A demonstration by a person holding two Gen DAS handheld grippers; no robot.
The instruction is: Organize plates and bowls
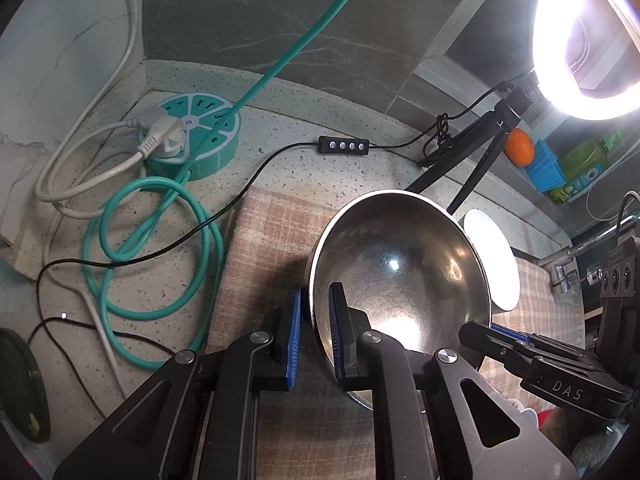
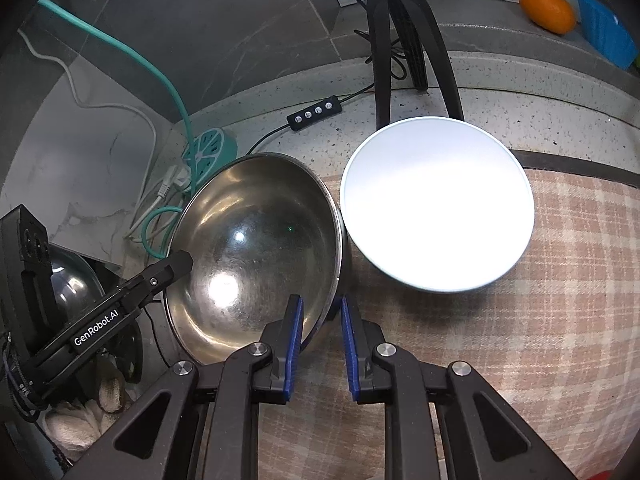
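Left claw [image 1: 314, 316] and right claw [image 2: 320, 320] each grip the steel bowl [image 2: 256, 248] by its rim; white plate [image 2: 438, 204] just beside; tripod [image 2: 404, 40] behind, cables [image 1: 152, 232] at the surface's left edge.

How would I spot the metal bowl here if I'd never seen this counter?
Find the pink plaid cloth on the speckled stone counter. At its left end sits the round shiny steel bowl, with a black claw gripping each side of its rim. Its neighbour, the round white plate, is flat and matte; the bowl is deep and mirror-like.
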